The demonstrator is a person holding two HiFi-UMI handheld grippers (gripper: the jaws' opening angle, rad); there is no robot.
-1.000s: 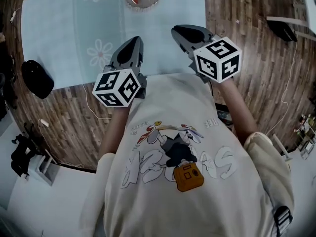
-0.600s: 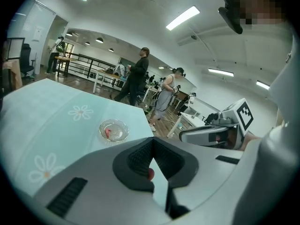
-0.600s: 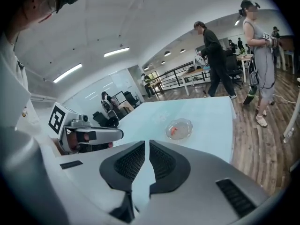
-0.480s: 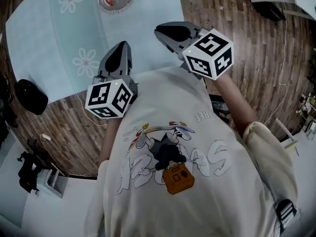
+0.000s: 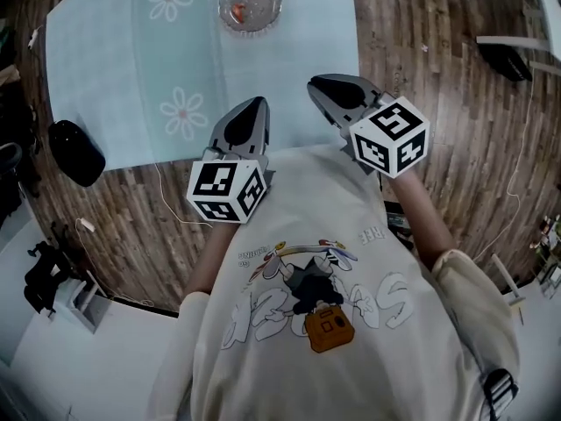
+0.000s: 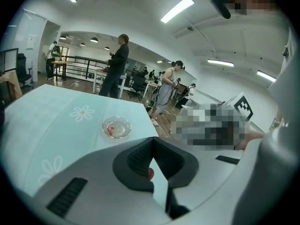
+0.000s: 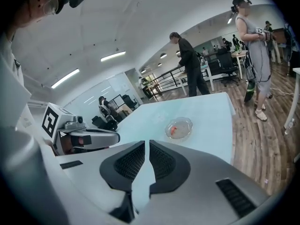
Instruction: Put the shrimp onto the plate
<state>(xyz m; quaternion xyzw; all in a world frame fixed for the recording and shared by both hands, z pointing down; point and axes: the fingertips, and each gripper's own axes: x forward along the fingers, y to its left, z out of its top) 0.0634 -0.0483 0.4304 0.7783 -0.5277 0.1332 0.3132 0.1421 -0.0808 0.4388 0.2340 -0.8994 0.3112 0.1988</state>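
Nothing much moved except the head camera. The table (image 5: 114, 60), plate and both grippers slid right together since half a second back, with the spacing about the same. The shrimp (image 5: 238, 11) already lies in the glass plate (image 5: 277, 5), dead ahead of the left gripper (image 5: 257, 103) and ahead-left of the right gripper (image 5: 316, 84), well apart from both. The left looks better lined up. The shrimp's long axis is too small to read. Both grippers are pinched closed. There's a reddish speck (image 6: 150, 173) inside the left one that I can't identify.
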